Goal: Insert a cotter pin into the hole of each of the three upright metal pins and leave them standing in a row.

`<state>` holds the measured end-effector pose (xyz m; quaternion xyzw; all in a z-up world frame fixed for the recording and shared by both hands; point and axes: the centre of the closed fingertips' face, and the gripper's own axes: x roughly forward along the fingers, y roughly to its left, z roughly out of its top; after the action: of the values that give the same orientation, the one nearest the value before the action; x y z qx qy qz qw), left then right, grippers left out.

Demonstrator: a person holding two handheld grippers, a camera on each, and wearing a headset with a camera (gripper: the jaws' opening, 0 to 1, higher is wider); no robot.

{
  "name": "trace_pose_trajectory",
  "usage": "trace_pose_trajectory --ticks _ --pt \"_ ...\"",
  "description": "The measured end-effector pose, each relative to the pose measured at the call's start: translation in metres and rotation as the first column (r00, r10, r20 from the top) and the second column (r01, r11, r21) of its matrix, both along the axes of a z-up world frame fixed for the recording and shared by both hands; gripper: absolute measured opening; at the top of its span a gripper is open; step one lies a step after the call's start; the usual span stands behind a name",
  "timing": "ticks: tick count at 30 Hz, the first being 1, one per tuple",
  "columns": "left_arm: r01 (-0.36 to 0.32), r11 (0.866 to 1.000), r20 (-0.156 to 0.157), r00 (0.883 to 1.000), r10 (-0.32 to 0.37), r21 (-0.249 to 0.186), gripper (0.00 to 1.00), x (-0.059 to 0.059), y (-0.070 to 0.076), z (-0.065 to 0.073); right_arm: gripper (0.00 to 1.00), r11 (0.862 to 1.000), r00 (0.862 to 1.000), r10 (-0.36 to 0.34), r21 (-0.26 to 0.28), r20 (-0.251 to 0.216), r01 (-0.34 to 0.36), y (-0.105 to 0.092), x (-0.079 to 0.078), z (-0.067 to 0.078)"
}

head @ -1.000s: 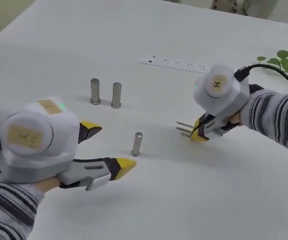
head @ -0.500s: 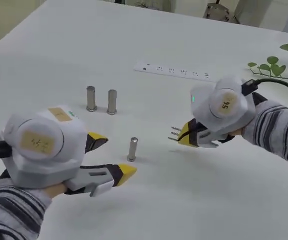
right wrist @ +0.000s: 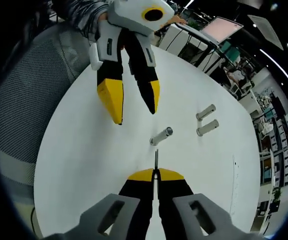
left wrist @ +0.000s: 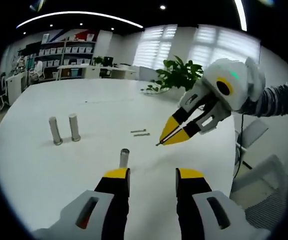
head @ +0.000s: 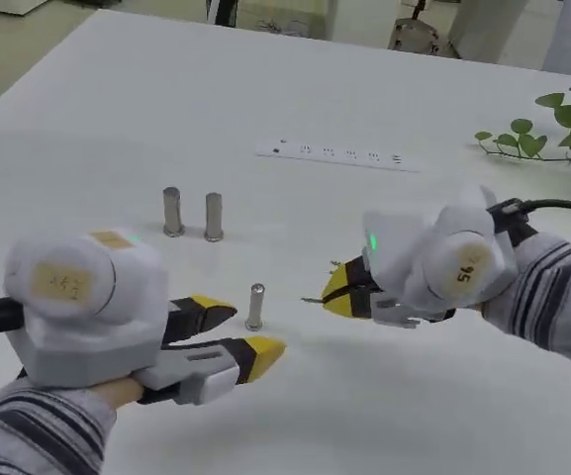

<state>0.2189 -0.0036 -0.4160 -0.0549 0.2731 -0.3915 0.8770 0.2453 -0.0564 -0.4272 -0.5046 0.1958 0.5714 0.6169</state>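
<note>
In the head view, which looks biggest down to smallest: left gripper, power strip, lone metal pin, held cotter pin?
1. left gripper, though nearness to the camera inflates it
2. power strip
3. lone metal pin
4. cotter pin

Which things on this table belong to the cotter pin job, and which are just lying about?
Job:
near metal pin
back-left metal pin
back-right metal pin
cotter pin, held in the shut right gripper
loose cotter pins, two of them
left gripper, open

Lying about:
power strip
plant
</note>
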Motion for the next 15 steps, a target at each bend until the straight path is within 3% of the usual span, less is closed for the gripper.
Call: trace_pose_trajectory --ticks 4,9,11,15 --pt "-0.019 0.994 -0.055 0.998 0.013 -0.104 0.29 0.001 -0.007 0.008 0.0 1.0 1.0 0.011 0.017 0.021 -0.011 0.004 -0.009 0.004" --pt "-0.049 0.98 -0.095 0.995 0.031 -0.193 0.22 0.003 -0.012 0.015 0.0 0.999 0.999 0.017 0.032 0.03 -0.018 0.009 -0.019 0.007" --pt "-0.063 0.973 -0.12 0.992 0.037 -0.223 0.21 0.002 -0.014 0.016 0.0 0.999 0.999 0.019 0.037 0.028 -0.02 0.011 -0.023 0.007" --pt "-0.065 0.967 -0.137 0.99 0.032 -0.248 0.15 -0.003 -0.017 0.017 0.0 0.998 0.999 0.024 0.053 0.026 -0.026 0.017 -0.029 0.009"
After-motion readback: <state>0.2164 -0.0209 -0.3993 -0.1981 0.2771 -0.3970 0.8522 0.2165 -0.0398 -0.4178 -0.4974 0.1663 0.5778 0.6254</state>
